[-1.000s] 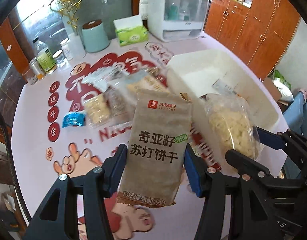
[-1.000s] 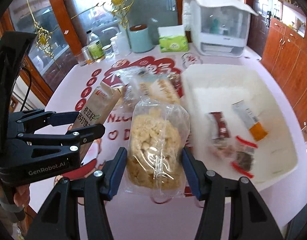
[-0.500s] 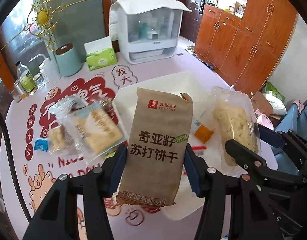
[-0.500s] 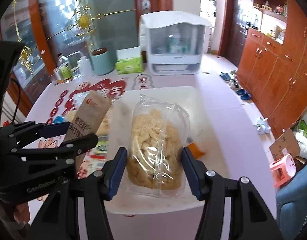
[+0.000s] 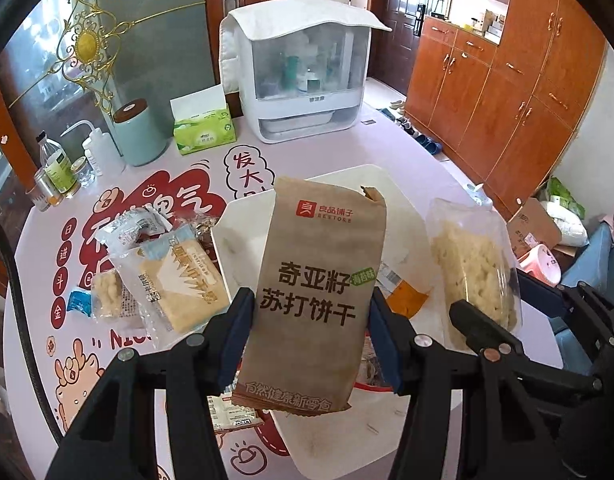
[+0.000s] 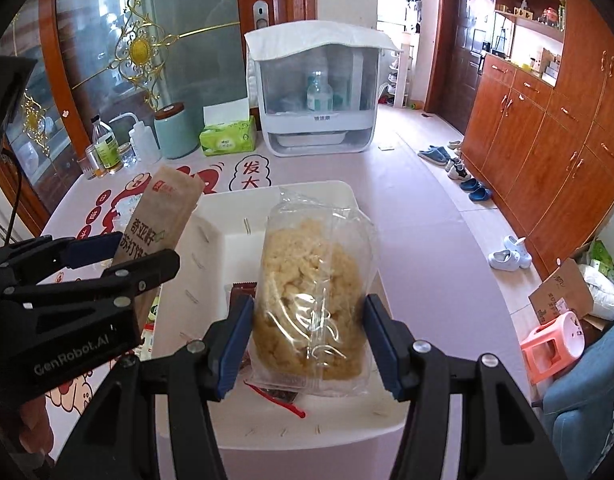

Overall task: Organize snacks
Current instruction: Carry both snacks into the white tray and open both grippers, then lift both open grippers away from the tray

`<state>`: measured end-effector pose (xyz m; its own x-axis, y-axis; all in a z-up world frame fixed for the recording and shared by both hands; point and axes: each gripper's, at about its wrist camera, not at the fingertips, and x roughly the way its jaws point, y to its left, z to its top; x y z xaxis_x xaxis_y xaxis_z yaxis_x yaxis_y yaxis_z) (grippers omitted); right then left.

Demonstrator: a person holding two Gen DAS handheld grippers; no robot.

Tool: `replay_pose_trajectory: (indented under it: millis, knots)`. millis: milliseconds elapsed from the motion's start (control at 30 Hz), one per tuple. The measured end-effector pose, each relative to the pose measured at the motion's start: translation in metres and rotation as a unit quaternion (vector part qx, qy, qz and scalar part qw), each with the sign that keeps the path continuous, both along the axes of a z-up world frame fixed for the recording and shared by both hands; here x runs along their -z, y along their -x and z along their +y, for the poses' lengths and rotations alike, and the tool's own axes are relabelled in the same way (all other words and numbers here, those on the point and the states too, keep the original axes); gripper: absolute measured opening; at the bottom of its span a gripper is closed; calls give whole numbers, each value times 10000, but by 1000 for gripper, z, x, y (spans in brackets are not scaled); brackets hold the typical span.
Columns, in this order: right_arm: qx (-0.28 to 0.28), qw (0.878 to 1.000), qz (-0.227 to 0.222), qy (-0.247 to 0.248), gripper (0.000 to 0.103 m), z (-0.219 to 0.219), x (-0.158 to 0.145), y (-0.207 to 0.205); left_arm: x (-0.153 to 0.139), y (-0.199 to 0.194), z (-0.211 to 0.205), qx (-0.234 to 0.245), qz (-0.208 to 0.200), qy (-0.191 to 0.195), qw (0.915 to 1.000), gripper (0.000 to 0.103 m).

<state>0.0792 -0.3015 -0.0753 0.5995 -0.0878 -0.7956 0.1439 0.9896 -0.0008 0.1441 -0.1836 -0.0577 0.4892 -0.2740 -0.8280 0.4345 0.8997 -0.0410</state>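
Note:
My left gripper is shut on a brown paper cracker pack and holds it upright above the white bin. My right gripper is shut on a clear bag of pale puffed snack, held upright over the same bin. The cracker pack and left gripper show at the left of the right wrist view. The clear bag shows at the right of the left wrist view. Small packets lie in the bin.
Several loose snack packs lie on the table left of the bin. At the back stand a white covered rack, a green tissue box, a teal canister and bottles. A pink stool stands on the floor.
Both grippers have carried their packs from above the table's loose snacks rightward to over the white bin, and have risen a little. Both stay shut on their packs.

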Motion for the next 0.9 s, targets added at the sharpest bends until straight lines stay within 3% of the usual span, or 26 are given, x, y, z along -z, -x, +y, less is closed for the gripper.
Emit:
replay_pose_trajectory:
  millis: [67, 133, 167, 200, 367, 900]
  knots:
    - [-4, 10000, 36, -6, 57, -1, 4, -2, 3, 0, 0, -5, -37, -57, 10000, 55]
    - [7, 10000, 84, -12, 57, -1, 7, -3, 3, 1, 0, -18, -67, -110, 9999, 63]
    - [14, 9999, 115, -35, 57, -2, 9, -4, 4, 1, 0, -19, -55, -126, 9999, 83]
    - [21, 9998, 165, -51, 57, -2, 11, -5, 4, 1, 0, -28, -56, -106, 9999, 97]
    - [83, 9998, 198, -58, 58, -2, 16, -6, 2, 5, 2, -45, -208, -148, 9997, 98]
    - [179, 9991, 307, -235, 60, 0, 20, 5, 0, 14, 20, -304, -170, -79, 9994, 98]
